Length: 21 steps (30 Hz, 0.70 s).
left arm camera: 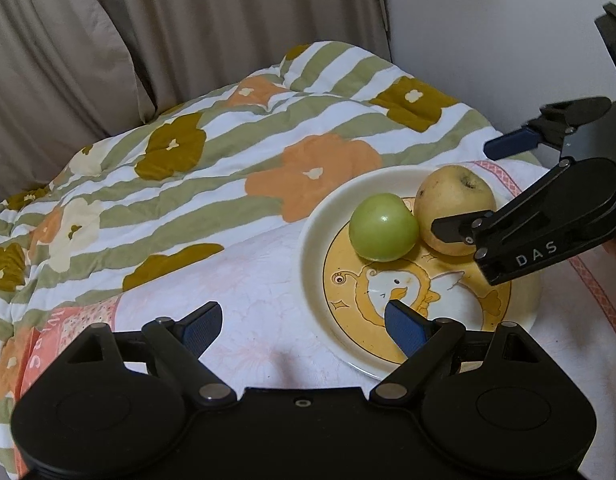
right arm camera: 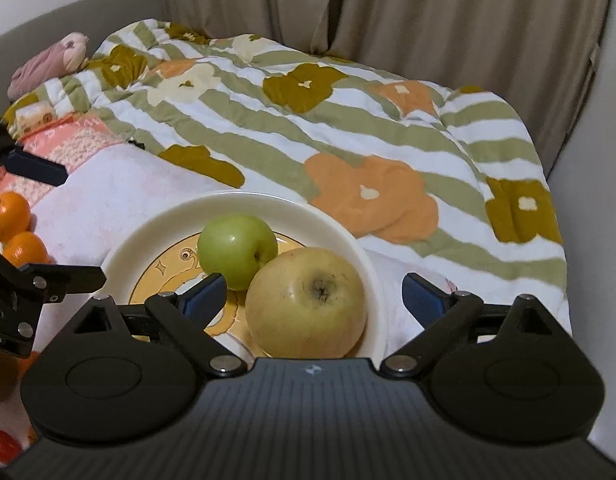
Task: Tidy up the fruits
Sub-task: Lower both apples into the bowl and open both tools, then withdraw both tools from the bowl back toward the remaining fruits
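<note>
Straddling a yellow apple [right arm camera: 305, 302] without touching it, the right tongs [right arm camera: 316, 294] stand spread wide, one blue pad to each side of the fruit with a clear gap at both. No earlier view is available, so only the present spacing can be told: the apple sits free on the plate [right arm camera: 147, 236], its dimpled end turned up toward the camera. That loose straddle suggests a fruit either just set down or about to be taken; which one cannot be told.

In the left wrist view, the left tongs [left arm camera: 303, 330] are also spread and hold nothing. One blue pad hangs over the near part of the plate [left arm camera: 312, 248], the other over the white cloth [left arm camera: 247, 280] beside it. They seem to be waiting clear of the fruit so the two tools do not collide.

On the plate, a smaller green apple [right arm camera: 235, 248] rests touching the yellow one, both crowded to one side of the cartoon picture painted in the middle. Grouping them there looks like the sorting the task asks for.

Farther out, to the left in the right wrist view, two oranges [right arm camera: 15, 228] lie on the cloth off the plate, so the job looks unfinished. A small red thing [right arm camera: 1, 446] shows at the lower left edge, too cut off to name. Beyond everything lies a striped quilt with big flowers [right arm camera: 348, 140], on a bed, with curtains [right arm camera: 448, 12] behind.
</note>
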{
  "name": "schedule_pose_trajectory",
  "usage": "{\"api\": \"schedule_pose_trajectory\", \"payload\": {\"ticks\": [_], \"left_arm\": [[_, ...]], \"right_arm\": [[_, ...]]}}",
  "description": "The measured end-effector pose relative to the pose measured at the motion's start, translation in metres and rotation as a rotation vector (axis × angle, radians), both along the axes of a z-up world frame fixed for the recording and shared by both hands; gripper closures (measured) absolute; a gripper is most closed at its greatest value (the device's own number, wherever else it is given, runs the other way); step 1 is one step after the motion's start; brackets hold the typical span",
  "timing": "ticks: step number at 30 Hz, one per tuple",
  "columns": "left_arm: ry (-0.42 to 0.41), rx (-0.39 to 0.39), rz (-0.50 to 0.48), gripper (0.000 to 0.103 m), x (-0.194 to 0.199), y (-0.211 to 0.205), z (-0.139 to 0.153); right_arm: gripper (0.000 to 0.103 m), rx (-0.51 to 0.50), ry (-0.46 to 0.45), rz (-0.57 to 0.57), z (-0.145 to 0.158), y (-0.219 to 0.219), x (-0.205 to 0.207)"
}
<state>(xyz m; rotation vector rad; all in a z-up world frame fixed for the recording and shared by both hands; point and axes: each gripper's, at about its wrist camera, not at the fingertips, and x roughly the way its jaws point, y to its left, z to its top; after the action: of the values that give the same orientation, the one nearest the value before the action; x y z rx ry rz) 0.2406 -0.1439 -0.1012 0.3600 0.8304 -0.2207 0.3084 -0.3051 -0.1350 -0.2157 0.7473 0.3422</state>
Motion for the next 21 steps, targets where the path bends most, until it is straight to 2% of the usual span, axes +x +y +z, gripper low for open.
{"api": "schedule_pose_trajectory", "payload": {"ticks": [11, 21], "left_arm": [[-0.088, -0.055, 0.028, 0.012, -0.023, 0.024, 0.04], [-0.241, -0.084, 0.103, 0.012, -0.073, 0.062, 0.082]], "right_arm": [[0.0, 0.001, -0.06, -0.102, 0.055, 0.003, -0.042], [0.0, 0.104, -0.107, -0.225, 0.113, 0.01, -0.103]]}}
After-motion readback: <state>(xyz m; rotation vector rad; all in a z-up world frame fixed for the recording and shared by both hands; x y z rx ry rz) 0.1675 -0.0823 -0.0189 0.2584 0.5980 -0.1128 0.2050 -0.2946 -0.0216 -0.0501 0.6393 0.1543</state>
